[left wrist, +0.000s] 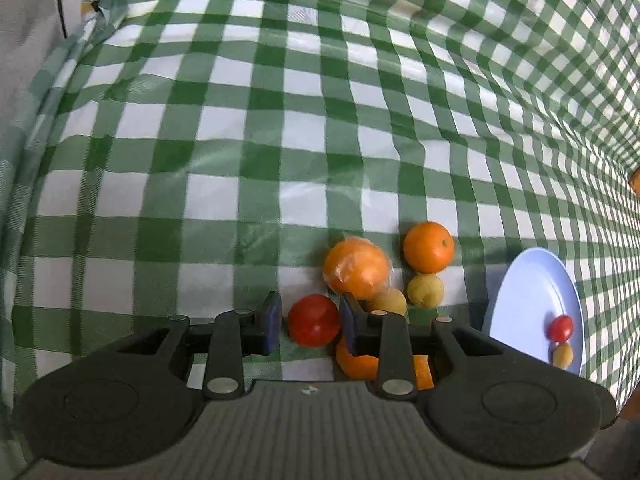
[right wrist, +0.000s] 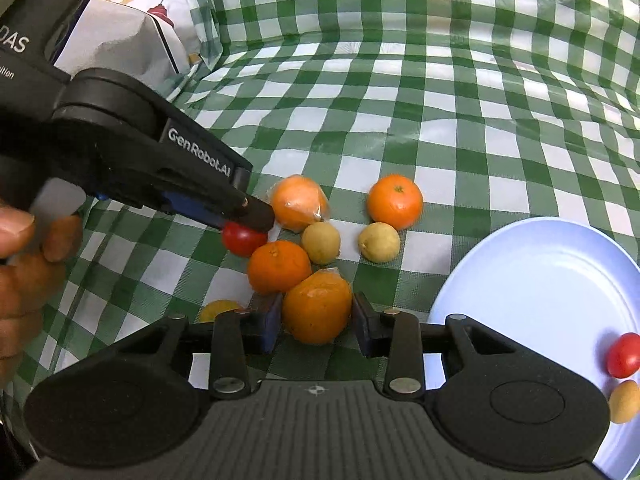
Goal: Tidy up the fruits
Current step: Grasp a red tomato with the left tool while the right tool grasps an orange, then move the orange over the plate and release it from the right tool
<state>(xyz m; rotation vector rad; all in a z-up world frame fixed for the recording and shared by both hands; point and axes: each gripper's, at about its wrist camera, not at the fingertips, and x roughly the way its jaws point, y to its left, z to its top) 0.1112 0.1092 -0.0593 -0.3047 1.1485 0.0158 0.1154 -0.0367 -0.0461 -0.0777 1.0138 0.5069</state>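
Note:
My left gripper [left wrist: 310, 322] is open with a red cherry tomato [left wrist: 314, 320] between its fingers; it also shows in the right wrist view [right wrist: 242, 216] over that tomato [right wrist: 240, 240]. My right gripper [right wrist: 318, 324] is open around a plastic-wrapped orange [right wrist: 318, 306], fingers close to its sides. Nearby lie another wrapped orange [right wrist: 298, 202], two bare oranges [right wrist: 278, 266] [right wrist: 395, 201] and two small yellow fruits [right wrist: 321, 242] [right wrist: 379, 241]. A light-blue plate [right wrist: 540, 280] at the right holds a red tomato [right wrist: 623, 355] and a yellow fruit [right wrist: 624, 401].
A green-and-white checked cloth [right wrist: 400, 100] covers the table. A yellow fruit [right wrist: 218, 309] lies partly hidden behind my right gripper's left finger. A white bag [right wrist: 132, 36] stands at the far left. A hand [right wrist: 24, 264] holds the left gripper.

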